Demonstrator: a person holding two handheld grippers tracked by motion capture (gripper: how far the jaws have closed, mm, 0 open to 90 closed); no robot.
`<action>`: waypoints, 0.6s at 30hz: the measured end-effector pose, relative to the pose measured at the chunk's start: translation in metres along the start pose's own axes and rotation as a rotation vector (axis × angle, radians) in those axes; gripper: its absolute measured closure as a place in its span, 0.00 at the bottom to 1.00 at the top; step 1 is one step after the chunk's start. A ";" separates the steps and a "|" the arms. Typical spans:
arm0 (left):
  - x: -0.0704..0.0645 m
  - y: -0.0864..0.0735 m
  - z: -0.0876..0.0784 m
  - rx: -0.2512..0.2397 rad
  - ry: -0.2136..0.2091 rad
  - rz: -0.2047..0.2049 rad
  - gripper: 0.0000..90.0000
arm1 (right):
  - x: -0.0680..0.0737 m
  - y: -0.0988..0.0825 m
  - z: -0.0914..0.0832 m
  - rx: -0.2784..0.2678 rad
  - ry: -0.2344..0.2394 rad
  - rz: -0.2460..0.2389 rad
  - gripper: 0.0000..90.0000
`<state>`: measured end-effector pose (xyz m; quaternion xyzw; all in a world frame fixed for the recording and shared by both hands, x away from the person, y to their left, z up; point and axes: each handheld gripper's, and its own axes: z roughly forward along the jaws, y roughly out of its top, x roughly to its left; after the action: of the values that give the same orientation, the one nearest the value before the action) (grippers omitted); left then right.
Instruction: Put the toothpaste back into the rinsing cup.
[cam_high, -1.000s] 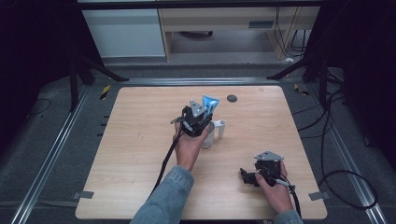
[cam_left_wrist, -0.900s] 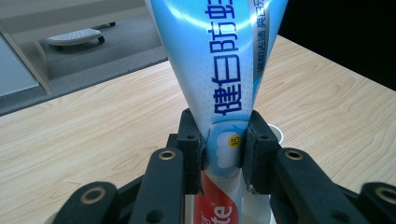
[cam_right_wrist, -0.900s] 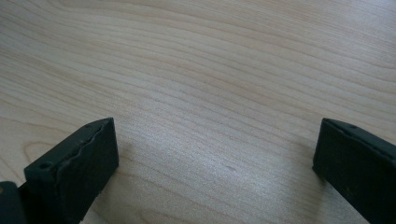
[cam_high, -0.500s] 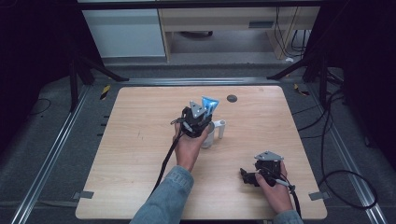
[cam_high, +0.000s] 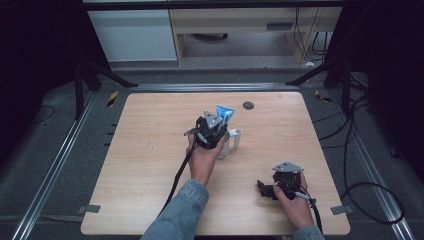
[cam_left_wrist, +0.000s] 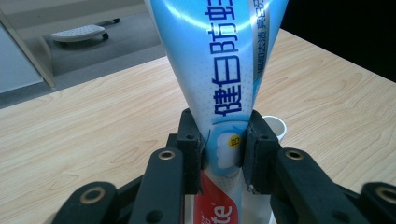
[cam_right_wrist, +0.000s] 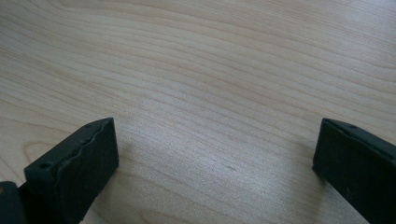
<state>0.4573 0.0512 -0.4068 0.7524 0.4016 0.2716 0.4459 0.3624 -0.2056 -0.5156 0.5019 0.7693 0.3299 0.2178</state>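
Left gripper view | toothpaste tube (cam_left_wrist: 219, 70) — glossy blue, upright | jaws pinching it

Left gripper (cam_left_wrist: 223, 151) clamped on blue toothpaste tube (cam_left_wrist: 219, 60), tube upright. White cup (cam_left_wrist: 275, 127) just behind right jaw. Wood table (cam_left_wrist: 93, 121) underneath.

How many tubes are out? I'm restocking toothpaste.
1: the tube stands upright mid-table, clamped in the left tongs over a white cup. None elsewhere.
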 end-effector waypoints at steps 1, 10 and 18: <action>-0.001 0.000 0.000 -0.003 0.003 0.000 0.79 | 0.000 0.000 0.000 0.000 0.000 0.000 0.00; -0.005 -0.003 0.002 0.003 0.018 -0.003 0.79 | 0.000 0.000 0.000 0.000 0.000 0.000 0.00; -0.008 -0.005 0.003 -0.006 0.030 -0.006 0.79 | 0.000 0.000 0.000 -0.001 0.000 -0.003 0.00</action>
<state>0.4538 0.0444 -0.4128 0.7459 0.4096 0.2826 0.4428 0.3625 -0.2057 -0.5156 0.5007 0.7699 0.3299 0.2185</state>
